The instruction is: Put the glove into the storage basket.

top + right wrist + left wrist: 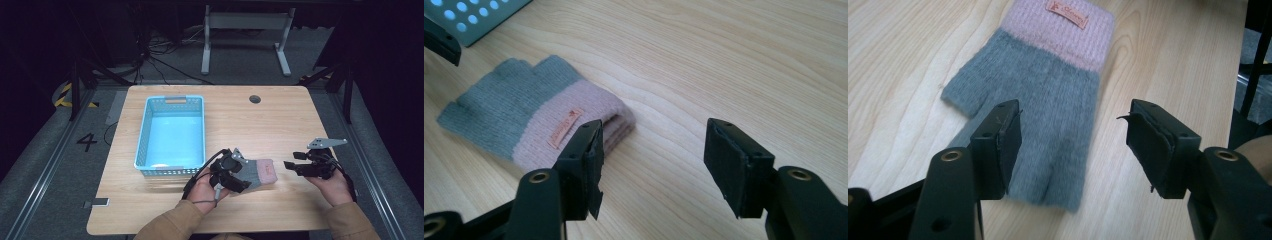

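Observation:
A grey knitted fingerless glove (260, 171) with a pink cuff and a small label lies flat on the wooden table (250, 125), near the front middle. My left gripper (242, 176) hovers over the glove's grey finger end. In the left gripper view its jaws stand open (1073, 145), with the glove (1048, 90) under and between them and the pads clear of the wool. My right gripper (292, 161) is just right of the pink cuff. It is open (651, 160), its left jaw is beside the cuff of the glove (519, 110), and it holds nothing.
A light blue perforated basket (142, 131) stands left of centre, just behind my left hand; its corner (479, 15) shows in the right gripper view. A round cable hole (255, 99) lies near the far edge. A small flat object (97, 202) rests at the front left corner.

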`<state>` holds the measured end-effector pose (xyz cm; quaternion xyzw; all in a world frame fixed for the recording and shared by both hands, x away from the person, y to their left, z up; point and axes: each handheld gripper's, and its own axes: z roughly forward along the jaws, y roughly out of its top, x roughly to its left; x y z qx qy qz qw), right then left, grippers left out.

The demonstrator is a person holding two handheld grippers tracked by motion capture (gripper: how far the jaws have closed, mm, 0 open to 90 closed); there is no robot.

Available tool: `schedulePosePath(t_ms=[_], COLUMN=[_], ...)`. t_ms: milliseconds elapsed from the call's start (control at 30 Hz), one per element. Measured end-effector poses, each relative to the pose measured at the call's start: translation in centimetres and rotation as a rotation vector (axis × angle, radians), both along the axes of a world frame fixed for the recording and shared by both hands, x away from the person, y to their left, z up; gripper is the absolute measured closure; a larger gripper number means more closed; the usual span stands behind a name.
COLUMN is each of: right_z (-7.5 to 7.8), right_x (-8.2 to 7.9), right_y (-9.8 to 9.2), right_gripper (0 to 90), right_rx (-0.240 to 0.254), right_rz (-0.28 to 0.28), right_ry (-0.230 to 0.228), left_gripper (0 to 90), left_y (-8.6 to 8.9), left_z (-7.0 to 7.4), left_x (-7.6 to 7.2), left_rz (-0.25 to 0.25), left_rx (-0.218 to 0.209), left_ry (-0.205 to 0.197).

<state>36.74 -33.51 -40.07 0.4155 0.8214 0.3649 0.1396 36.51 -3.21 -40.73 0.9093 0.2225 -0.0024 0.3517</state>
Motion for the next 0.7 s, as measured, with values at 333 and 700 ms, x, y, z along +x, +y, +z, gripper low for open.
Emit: schedulePosePath(t_ms=[333, 700], right_z=[0.6, 0.4], right_x=[-0.4, -1.1], right_y=[-1.4, -1.9], right_gripper=[38.7, 36.5], right_rx=[0.016, 0.013], right_rz=[-0.035, -0.046], right_ry=[0.003, 0.007], left_gripper=[30.7, 24.2], left_y=[-2.0, -3.2], left_z=[-1.1, -2.1], left_x=[1.5, 2.4], left_rz=[-0.003, -0.017], left_rx=[0.046, 0.109], left_ry=[-0.003, -0.018])
